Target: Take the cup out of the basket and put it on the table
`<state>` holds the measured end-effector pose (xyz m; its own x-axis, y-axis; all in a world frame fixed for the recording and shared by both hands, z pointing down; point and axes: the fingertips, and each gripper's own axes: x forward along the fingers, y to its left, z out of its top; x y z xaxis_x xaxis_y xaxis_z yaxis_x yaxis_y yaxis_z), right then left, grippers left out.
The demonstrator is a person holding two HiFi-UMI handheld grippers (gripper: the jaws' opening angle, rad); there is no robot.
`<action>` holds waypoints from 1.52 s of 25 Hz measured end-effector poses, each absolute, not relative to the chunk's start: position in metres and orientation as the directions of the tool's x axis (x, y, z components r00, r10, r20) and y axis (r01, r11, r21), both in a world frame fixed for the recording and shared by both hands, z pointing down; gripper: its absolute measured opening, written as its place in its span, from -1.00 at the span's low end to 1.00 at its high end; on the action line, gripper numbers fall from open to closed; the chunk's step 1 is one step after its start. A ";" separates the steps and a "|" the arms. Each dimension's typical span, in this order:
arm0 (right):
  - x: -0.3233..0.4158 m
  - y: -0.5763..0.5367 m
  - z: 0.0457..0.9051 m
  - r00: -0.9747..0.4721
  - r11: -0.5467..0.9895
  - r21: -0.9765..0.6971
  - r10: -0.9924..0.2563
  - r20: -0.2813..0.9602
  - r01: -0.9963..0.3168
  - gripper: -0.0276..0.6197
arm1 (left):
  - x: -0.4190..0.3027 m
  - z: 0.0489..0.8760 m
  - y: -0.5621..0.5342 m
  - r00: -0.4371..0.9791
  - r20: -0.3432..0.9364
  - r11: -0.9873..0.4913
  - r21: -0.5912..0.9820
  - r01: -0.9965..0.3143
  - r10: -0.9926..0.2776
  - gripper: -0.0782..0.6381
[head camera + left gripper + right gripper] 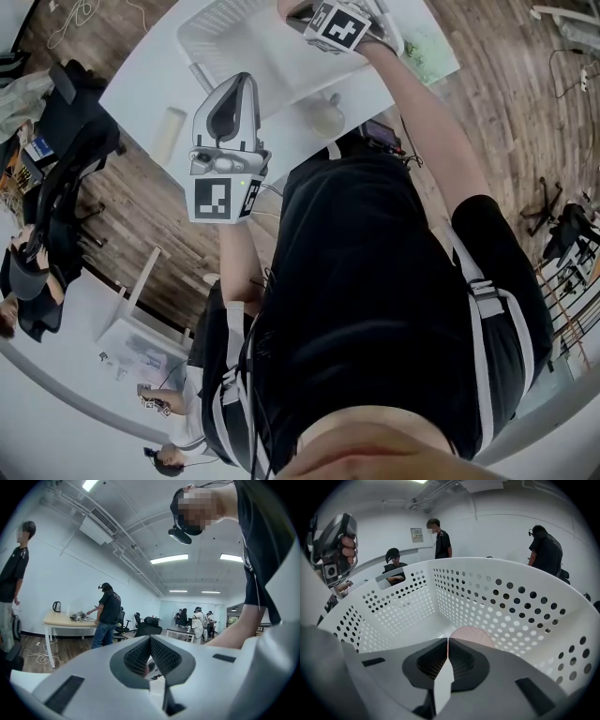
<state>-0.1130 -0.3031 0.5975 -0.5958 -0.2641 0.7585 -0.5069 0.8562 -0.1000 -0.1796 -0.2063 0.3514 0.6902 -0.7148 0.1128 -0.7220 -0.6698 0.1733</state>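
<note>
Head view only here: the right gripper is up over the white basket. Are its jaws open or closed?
Observer: Closed. The right gripper has its jaws together with nothing between them, and it points down into the basket.
Operator: Is anything inside the basket?
Observer: A pinkish round thing lies on the bottom, just beyond the jaw tips. I can't tell whether it's the cup.
Operator: And the left gripper's jaws?
Observer: The left gripper is also shut and empty. Its camera shows no basket.
</note>
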 end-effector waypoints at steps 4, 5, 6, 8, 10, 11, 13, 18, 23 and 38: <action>-0.115 -0.301 0.601 -0.582 0.871 -0.078 -0.254 0.773 -0.484 -0.84 | -0.179 0.351 -0.206 0.691 0.113 -0.671 0.171 -0.721 -0.714 -0.73; -0.115 -0.301 0.603 -0.574 0.873 -0.068 -0.258 0.777 -0.484 -0.84 | -0.179 0.350 -0.206 0.691 0.113 -0.671 0.171 -0.721 -0.714 -0.73; -0.115 -0.301 0.605 -0.570 0.872 -0.061 -0.262 0.779 -0.485 -0.83 | -0.179 0.350 -0.205 0.691 0.112 -0.671 0.170 -0.721 -0.714 -0.73; -0.114 -0.301 0.608 -0.564 0.871 -0.062 -0.259 0.784 -0.487 -0.83 | -0.181 0.350 -0.205 0.690 0.111 -0.670 0.170 -0.723 -0.716 -0.73; -0.114 -0.300 0.611 -0.557 0.873 -0.069 -0.245 0.794 -0.482 -0.83 | -0.182 0.350 -0.205 0.687 0.113 -0.667 0.169 -0.726 -0.718 -0.73; -0.114 -0.299 0.612 -0.554 0.874 -0.069 -0.242 0.796 -0.481 -0.83 | -0.183 0.350 -0.205 0.686 0.115 -0.666 0.169 -0.726 -0.719 -0.73; -0.114 -0.299 0.613 -0.555 0.875 -0.067 -0.243 0.795 -0.479 -0.83 | -0.183 0.350 -0.206 0.685 0.117 -0.666 0.169 -0.727 -0.719 -0.73; -0.117 -0.298 0.602 -0.586 0.880 -0.070 -0.251 0.771 -0.470 -0.83 | -0.184 0.349 -0.205 0.683 0.114 -0.664 0.167 -0.729 -0.721 -0.73; -0.120 -0.301 0.574 -0.624 0.889 -0.045 -0.283 0.728 -0.455 -0.83 | -0.182 0.347 -0.204 0.685 0.107 -0.667 0.162 -0.727 -0.721 -0.73; -0.120 -0.265 0.420 -0.789 0.900 0.007 -0.385 0.479 -0.435 -0.83 | -0.170 0.328 -0.183 0.683 0.075 -0.673 0.129 -0.729 -0.726 -0.73</action>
<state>-0.1195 -0.2649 0.4199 -0.7889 -0.3852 0.4788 -0.4354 0.9002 0.0070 -0.1698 -0.1833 0.3282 0.6834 -0.7262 0.0749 -0.7287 -0.6725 0.1291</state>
